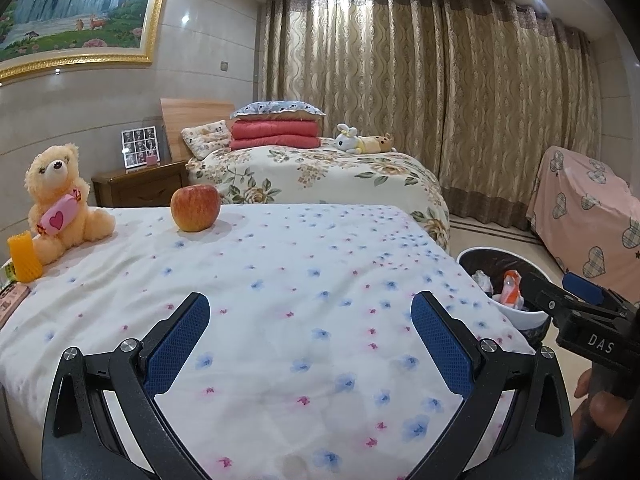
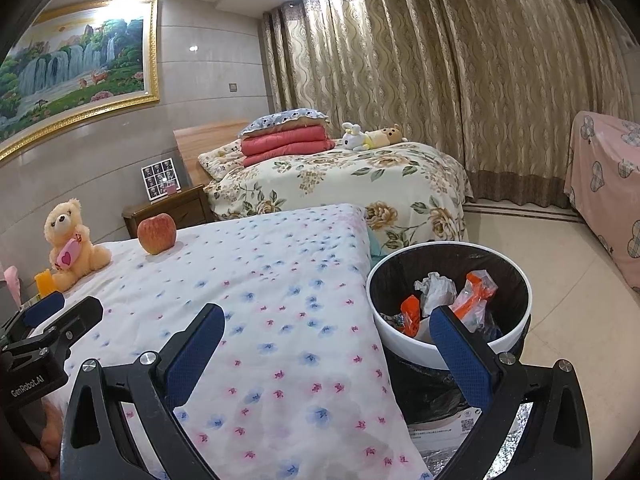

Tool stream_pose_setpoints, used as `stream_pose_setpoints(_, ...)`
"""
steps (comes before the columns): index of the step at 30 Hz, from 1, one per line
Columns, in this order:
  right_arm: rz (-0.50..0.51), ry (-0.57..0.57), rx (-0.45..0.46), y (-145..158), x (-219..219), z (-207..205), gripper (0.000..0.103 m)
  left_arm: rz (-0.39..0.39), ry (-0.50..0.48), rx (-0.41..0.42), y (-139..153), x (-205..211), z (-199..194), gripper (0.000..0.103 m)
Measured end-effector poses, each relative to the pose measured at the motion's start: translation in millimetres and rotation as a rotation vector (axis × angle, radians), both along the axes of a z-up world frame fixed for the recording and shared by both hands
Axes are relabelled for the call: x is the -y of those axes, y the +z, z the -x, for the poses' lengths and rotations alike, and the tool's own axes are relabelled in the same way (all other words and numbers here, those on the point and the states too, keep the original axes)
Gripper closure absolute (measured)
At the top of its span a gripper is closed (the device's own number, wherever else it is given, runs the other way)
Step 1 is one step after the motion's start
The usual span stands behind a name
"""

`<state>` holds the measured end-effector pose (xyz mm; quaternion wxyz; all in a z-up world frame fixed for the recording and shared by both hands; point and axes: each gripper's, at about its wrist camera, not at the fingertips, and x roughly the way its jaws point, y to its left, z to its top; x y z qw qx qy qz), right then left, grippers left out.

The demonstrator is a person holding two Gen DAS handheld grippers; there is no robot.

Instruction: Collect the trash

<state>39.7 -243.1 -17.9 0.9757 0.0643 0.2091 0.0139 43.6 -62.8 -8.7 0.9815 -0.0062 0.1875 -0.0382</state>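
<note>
Where bin (image 2: pixel 448 342) dips, trash (image 2: pixel 436 290) hidden

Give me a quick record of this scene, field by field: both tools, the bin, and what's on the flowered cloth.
left tool: open, empty, over the white flowered cloth
right tool: open, empty, one finger in front of the bin
bin: round white-rimmed trash bin with black liner, beside the cloth's edge
bin contents: crumpled white paper, orange-and-clear wrappers
on cloth: red-yellow apple, tan plush teddy bear, orange foam net sleeve

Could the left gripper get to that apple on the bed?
Probably yes: the left gripper is open, and only bare bedspread lies between it and the apple, which stands apart from the teddy bear.
</note>
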Motion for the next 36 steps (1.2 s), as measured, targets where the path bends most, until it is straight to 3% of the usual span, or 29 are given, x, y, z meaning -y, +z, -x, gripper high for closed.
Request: stream_pose_setpoints(36,-0.014,0.001,-0.004,0.4,1.6,0.3,0.000,0.000,-0.018,0.004,1.0,1.7,3.9,0.000)
